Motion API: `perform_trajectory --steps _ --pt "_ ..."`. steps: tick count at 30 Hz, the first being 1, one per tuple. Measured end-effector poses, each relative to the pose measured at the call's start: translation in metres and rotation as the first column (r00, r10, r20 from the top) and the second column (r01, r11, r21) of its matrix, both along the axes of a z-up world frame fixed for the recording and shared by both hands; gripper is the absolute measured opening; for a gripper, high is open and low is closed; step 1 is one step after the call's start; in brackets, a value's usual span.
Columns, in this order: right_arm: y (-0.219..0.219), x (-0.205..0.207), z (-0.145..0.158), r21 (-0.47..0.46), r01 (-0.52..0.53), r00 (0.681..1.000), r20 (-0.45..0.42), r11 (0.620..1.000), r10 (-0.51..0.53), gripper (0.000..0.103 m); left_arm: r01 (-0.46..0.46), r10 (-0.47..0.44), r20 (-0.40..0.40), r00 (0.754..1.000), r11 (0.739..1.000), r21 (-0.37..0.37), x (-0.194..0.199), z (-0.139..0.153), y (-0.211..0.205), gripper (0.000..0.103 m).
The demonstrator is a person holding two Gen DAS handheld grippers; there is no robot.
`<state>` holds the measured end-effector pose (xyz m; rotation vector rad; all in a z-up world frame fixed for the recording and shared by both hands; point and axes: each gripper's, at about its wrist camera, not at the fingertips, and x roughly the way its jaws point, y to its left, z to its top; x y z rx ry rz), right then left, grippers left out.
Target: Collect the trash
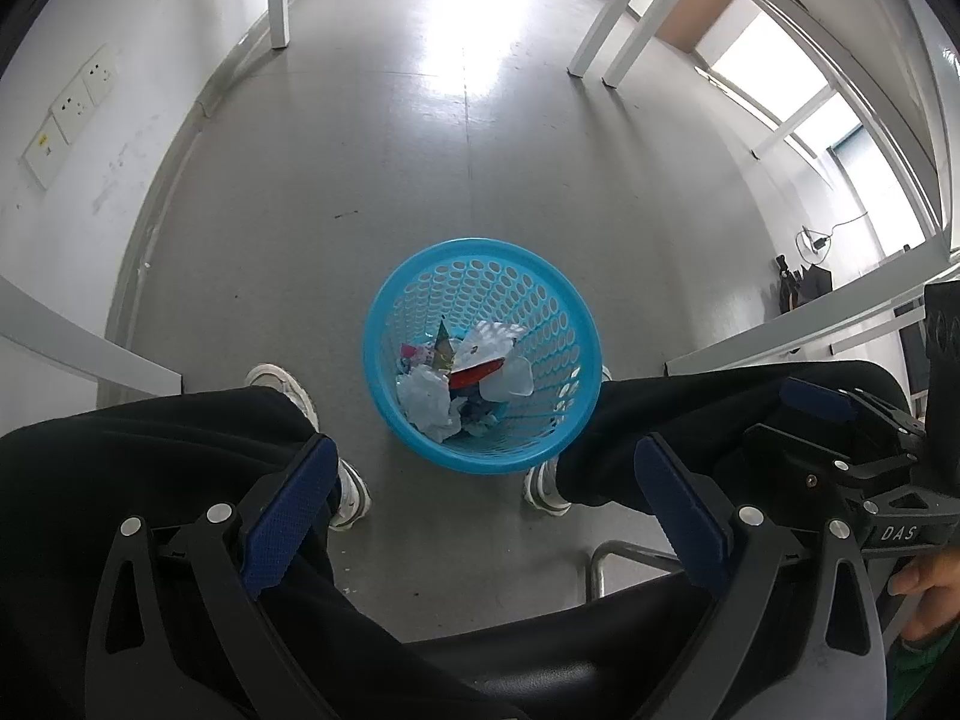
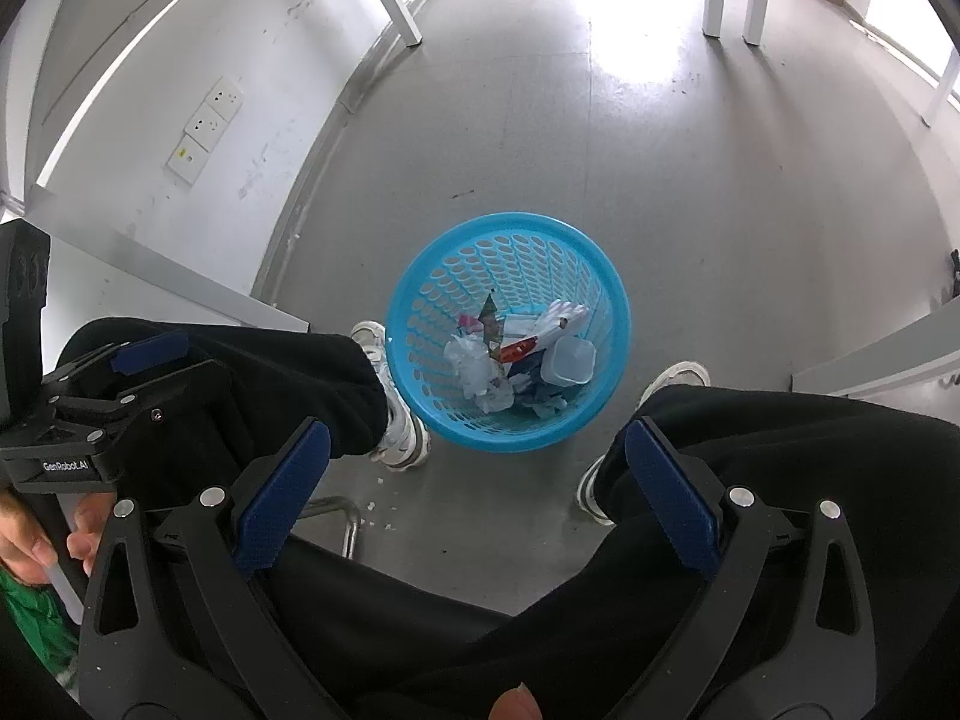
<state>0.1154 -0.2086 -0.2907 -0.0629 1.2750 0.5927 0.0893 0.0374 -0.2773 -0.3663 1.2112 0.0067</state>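
Note:
A blue perforated waste basket (image 1: pixel 414 300) stands on the grey floor between the seated person's feet; it also shows in the right wrist view (image 2: pixel 600 258). It holds several pieces of trash (image 1: pixel 465 378): crumpled paper, wrappers and a clear plastic cup (image 2: pixel 567 361). My left gripper (image 1: pixel 480 480) is open and empty, held above the basket over the person's lap. My right gripper (image 2: pixel 477 468) is open and empty, beside the left one. The right gripper shows at the right edge of the left wrist view (image 1: pixel 840 420); the left one shows at the left of the right wrist view (image 2: pixel 120 372).
The person's black-trousered legs (image 1: pixel 150 468) and white shoes (image 2: pixel 402 420) flank the basket. White table legs (image 1: pixel 600 18) stand at the far side. A white wall with sockets (image 1: pixel 72 102) is on the left. A metal chair frame (image 1: pixel 606 564) is near my lap.

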Motion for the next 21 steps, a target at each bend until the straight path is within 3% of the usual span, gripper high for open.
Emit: perform_trajectory --steps 21 --pt "-0.0012 0.0037 0.0017 0.002 0.005 1.000 -0.007 1.000 -0.005 0.094 0.004 -0.004 -0.002 1.000 1.000 0.002 -0.0014 -0.0031 -0.0019 0.097"
